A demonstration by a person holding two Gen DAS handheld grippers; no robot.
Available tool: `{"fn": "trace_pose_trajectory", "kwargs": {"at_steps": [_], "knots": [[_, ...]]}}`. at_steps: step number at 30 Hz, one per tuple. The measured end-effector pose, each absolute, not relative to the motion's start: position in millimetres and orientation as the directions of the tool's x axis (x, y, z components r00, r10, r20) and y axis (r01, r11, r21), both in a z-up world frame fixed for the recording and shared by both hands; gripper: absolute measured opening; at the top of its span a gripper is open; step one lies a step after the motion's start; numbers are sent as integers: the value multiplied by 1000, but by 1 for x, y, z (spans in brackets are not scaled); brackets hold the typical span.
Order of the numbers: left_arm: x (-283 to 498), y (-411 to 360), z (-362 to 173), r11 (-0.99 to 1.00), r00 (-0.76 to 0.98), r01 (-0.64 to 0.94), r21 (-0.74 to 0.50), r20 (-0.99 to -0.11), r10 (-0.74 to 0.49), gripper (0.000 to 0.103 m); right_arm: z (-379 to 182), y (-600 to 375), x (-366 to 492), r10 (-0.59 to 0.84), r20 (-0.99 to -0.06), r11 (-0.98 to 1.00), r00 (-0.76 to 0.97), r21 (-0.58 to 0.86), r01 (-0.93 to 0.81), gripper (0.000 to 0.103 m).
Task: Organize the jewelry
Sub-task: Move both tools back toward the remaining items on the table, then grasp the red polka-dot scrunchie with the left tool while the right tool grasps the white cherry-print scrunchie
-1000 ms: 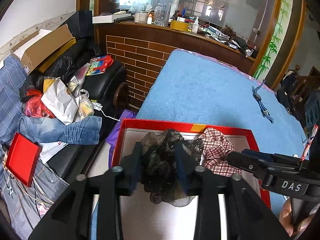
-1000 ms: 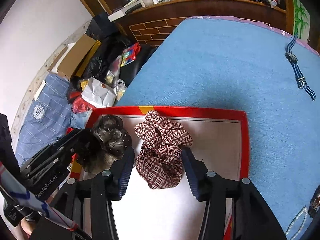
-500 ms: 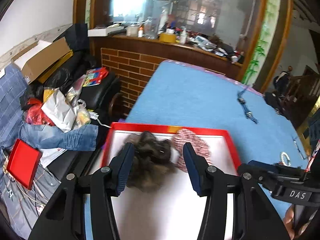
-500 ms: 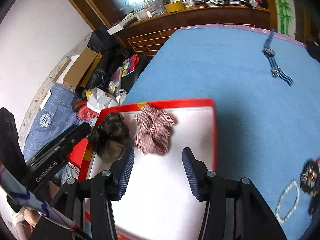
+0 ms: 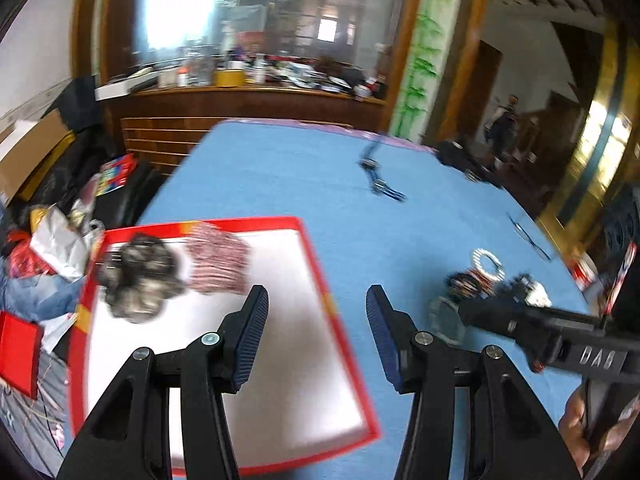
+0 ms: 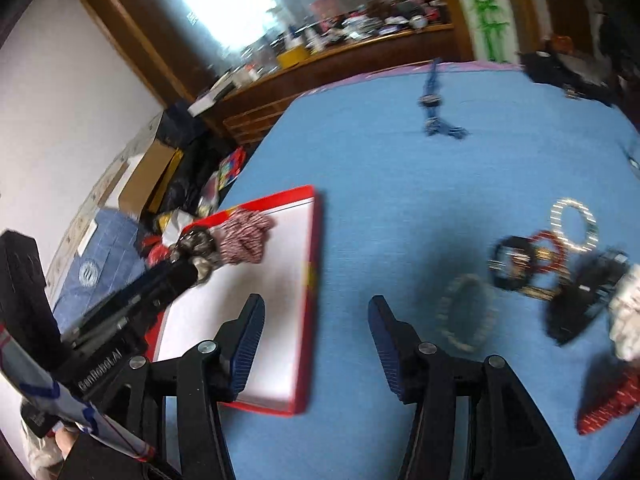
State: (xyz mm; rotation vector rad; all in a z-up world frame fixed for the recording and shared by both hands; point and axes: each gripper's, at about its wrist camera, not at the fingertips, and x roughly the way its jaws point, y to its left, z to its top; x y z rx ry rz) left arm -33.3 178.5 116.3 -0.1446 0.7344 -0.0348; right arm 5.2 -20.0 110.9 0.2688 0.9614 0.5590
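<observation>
A red-rimmed white tray (image 5: 308, 256) (image 6: 316, 240) lies on the blue table. In its far corner lie a dark scrunchie (image 5: 140, 276) (image 6: 200, 248) and a red plaid scrunchie (image 5: 218, 258) (image 6: 246, 236). My left gripper (image 5: 316, 304) is open and empty, above the tray's right edge. My right gripper (image 6: 316, 312) is open and empty, above the table just right of the tray. To the right lies a heap of jewelry: a beaded bracelet (image 6: 464, 320), a sparkly ring bracelet (image 6: 574, 224) (image 5: 488, 264), red beads (image 6: 546, 250) and dark bands (image 6: 514, 268). The views are blurred.
A blue strap watch (image 5: 378, 178) (image 6: 434, 114) lies far back on the table. A red and white scrunchie (image 6: 608, 408) lies at the right edge. Clutter, boxes and bags (image 5: 60, 216) fill the floor left of the table. A wooden counter (image 5: 256, 96) stands behind.
Both grippers have swung right, away from the two scrunchies left in the tray. The left gripper let go of the dark scrunchie. The jewelry heap has come into view.
</observation>
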Motion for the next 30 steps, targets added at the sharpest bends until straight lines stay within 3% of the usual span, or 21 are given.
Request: {"fn": "trace_pose_trajectory", "kwargs": {"at_steps": [14,21,29,30], "knots": [[-28,4,88,940,604,317,-124,-738,-301,52,112,-218,-20,454,-647,847,613,527,-71,64],[-32,-86,65,868,518,489,-89,-771,-371,64,99,-302,-36,388,-639,818,664,571,73,65],[-17,-141,39,862,510,507,-19,-799,-318,63,91,-323,-44,383,-639,804,667,586,99,65],[-16,-145,37,859,506,511,-27,-799,-325,53,89,-325,-46,380,-642,807,666,582,100,65]]}}
